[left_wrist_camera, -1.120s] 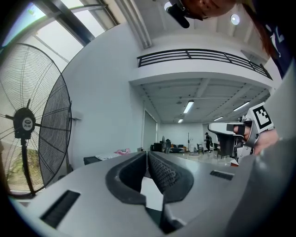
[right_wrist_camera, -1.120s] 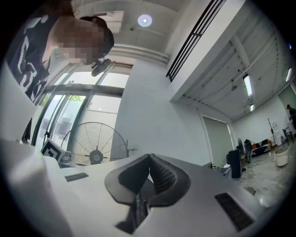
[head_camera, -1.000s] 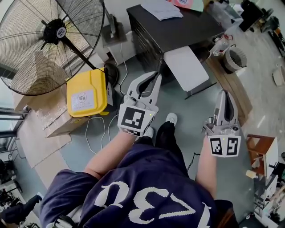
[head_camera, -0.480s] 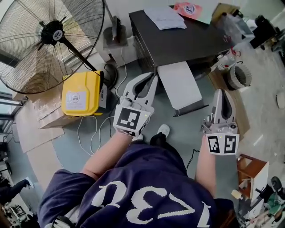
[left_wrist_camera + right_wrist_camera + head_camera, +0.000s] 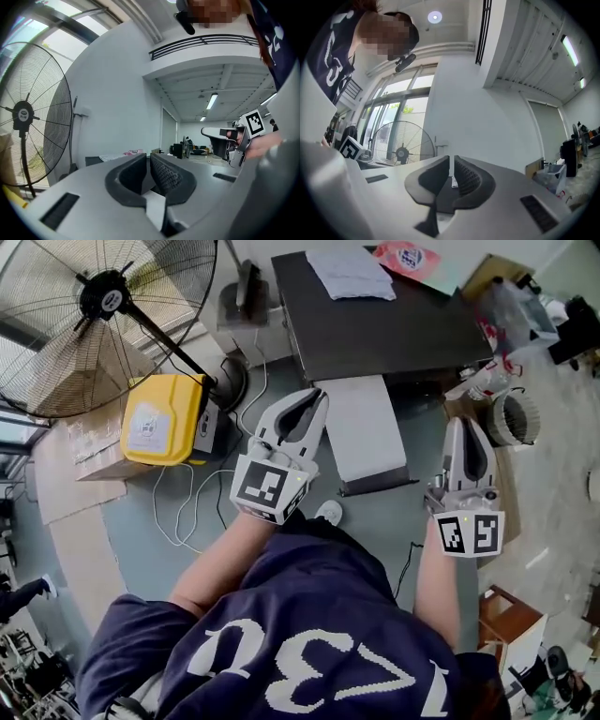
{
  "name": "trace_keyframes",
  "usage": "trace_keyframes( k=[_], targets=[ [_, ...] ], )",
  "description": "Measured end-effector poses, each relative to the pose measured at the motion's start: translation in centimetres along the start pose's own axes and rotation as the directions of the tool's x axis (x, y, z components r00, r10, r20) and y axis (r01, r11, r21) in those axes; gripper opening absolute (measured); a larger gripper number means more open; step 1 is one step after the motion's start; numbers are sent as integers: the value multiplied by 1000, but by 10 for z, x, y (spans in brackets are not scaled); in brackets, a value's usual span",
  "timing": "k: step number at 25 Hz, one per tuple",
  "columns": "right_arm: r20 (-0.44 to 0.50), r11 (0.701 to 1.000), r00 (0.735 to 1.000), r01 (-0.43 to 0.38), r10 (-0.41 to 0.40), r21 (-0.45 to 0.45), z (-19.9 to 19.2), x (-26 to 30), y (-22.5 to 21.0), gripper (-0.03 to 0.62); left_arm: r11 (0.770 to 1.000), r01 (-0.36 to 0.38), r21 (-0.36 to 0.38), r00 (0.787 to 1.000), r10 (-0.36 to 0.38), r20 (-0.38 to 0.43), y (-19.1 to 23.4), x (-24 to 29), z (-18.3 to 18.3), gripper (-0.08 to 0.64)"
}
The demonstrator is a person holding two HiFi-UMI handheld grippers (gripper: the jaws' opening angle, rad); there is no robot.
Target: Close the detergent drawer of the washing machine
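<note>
I'm looking down over a person in a navy shirt (image 5: 300, 643) who stands on the grey floor (image 5: 394, 521) with one tool in each hand. The left hand-held gripper (image 5: 316, 399) has its jaws pressed together with nothing between them. It points towards a dark counter (image 5: 403, 329). The right hand-held gripper (image 5: 466, 424) is held well apart from it. Its jaws have just eased a hair, so only a thin slit shows, and they too are empty.

Between the two tools, a flat white panel (image 5: 361, 432) juts out from the counter's near edge. Some papers (image 5: 352, 276) and a pink packet (image 5: 408, 257) lie on the counter top.

A big floor fan (image 5: 103, 296) stands off to the left. Beside its base a yellow container (image 5: 157, 418) sits on cardboard (image 5: 89, 442), with white cables (image 5: 178, 512) looping across the floor. A woven basket (image 5: 514, 418) stands to the right of the counter.

I cannot pick out the washing machine or its detergent drawer from any view.
</note>
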State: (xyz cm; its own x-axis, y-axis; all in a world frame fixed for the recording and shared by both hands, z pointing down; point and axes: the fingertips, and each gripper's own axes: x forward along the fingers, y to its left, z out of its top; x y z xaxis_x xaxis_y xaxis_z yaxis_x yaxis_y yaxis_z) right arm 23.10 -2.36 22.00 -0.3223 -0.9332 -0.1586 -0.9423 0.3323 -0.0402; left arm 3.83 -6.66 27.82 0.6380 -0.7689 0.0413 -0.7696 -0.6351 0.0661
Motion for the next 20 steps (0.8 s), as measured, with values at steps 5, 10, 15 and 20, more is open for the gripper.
trace_keyframes(
  k=[5,10,15,20],
  targets=[
    [-23,1000,1000,-11,11,24,-14,8,-26,54,1000,-3,2,999,3,-34,-7,18,-12,21],
    [-63,1000,998,-16,17,23,-36,17,-36,71,1000,10,-14,999,-11,-52,-2,32,-25,21],
    [-144,1000,990,4,-6,-11,-72,13,-43,77,993,117,1,992,-116,-58,-12,45,-41,79],
    [-273,999,962,-10,20,37,-128,-10,-48,128,981,192,-5,976,-191,-108,-20,41,-74,109]
  ],
)
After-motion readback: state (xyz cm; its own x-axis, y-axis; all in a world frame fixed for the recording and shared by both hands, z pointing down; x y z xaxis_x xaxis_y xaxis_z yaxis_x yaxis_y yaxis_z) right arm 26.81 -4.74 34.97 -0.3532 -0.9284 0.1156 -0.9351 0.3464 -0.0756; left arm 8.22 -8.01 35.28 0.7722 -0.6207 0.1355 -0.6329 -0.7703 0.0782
